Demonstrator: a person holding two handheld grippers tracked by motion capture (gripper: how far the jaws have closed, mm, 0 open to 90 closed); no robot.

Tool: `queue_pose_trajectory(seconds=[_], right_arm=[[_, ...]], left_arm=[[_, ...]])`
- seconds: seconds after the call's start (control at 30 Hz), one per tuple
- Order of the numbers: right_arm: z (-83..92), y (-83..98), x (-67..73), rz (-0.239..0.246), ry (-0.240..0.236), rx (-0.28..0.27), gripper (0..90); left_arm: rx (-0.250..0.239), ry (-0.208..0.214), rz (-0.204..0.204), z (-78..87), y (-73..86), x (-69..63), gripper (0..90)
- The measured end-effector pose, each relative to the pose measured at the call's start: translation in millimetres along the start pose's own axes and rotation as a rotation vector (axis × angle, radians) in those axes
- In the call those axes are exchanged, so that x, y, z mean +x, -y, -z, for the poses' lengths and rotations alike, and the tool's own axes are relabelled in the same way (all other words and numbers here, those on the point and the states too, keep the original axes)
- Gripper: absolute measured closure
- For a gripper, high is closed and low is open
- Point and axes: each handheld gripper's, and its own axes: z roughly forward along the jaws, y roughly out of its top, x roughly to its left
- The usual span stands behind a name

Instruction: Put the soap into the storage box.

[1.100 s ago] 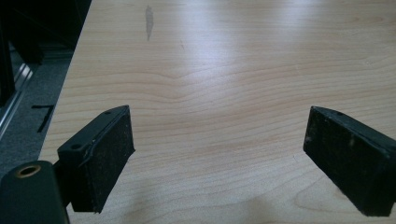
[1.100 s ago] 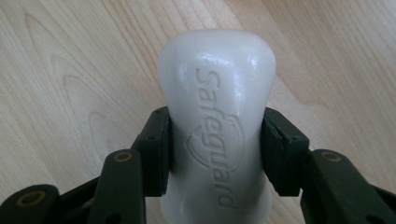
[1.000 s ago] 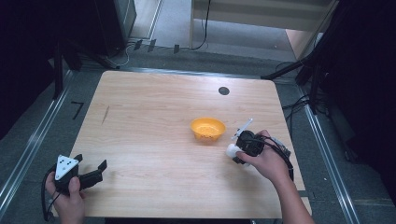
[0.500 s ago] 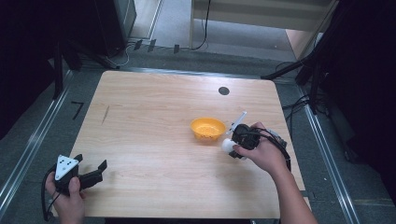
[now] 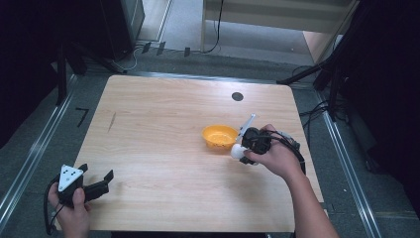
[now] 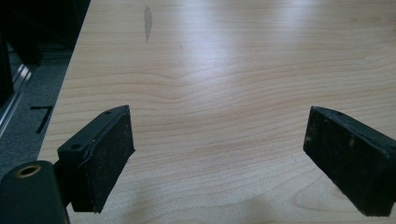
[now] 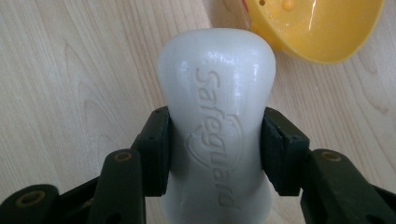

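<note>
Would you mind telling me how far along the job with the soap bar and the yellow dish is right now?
Done: the right gripper is shut on the white soap bar, which looks lifted off the table. In hand: the bar hangs beside the yellow dish, not over it. Left, probably: carrying it over the dish and letting go. The left gripper waits open at the near corner.

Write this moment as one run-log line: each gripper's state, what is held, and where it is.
left gripper: open, empty, near table corner | right gripper: shut on white soap bar | soap: beside yellow bowl, not in it
</note>
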Motion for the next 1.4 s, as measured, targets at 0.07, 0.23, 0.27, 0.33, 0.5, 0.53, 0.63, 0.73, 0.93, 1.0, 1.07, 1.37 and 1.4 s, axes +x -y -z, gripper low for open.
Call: queue_pose_trajectory(seconds=[0.07,0.23,0.27,0.33,0.5,0.53,0.63,0.73,0.93,1.0,1.07,1.37,1.4], right_arm=[[0.8,-2.7,-0.4,0.007,-0.003,-0.003,50.8],[2.3,-9.5,-1.9,0.02,-0.01,-0.007,50.8],[2.4,-10.8,-2.7,0.03,-0.01,-0.008,50.8],[2.5,-12.1,-3.1,0.04,-0.01,-0.009,50.8],[5.4,-20.6,-5.7,0.084,-0.007,-0.003,50.8],[6.2,-21.9,-6.1,0.088,-0.005,-0.006,50.8],[8.8,-25.2,-7.1,0.089,-0.006,-0.009,50.8],[11.0,-28.2,-7.9,0.092,-0.007,-0.009,50.8],[14.4,-33.2,-10.8,0.113,0.007,-0.016,50.8],[15.2,-34.7,-11.3,0.114,0.005,-0.015,50.8],[15.4,-36.5,-12.3,0.123,0.006,-0.014,50.8],[15.5,-48.0,-15.5,0.146,0.013,-0.018,50.8],[15.3,-49.2,-15.6,0.142,0.013,-0.014,50.8]], left_arm=[[0.0,0.0,0.0,-0.1,0.0,0.1,9.0],[-0.002,0.003,0.001,-0.1,0.0,0.2,9.0],[-0.002,0.004,0.001,0.0,0.0,0.3,9.0],[-0.001,0.005,0.002,0.1,0.0,0.4,9.0],[0.001,0.005,0.001,0.2,-0.1,0.7,9.0],[0.0,0.005,0.002,0.1,0.0,0.6,9.0],[-0.001,0.006,0.003,0.1,0.0,0.7,9.0],[-0.001,0.006,0.003,0.2,0.0,0.9,9.0],[-0.001,0.007,0.004,0.1,0.0,0.9,9.0],[-0.001,0.007,0.004,0.1,0.0,0.9,9.0],[-0.001,0.007,0.004,0.0,0.0,0.9,8.9],[-0.001,0.008,0.004,0.1,0.0,0.9,9.0],[-0.001,0.008,0.005,0.1,0.0,0.9,9.0]])
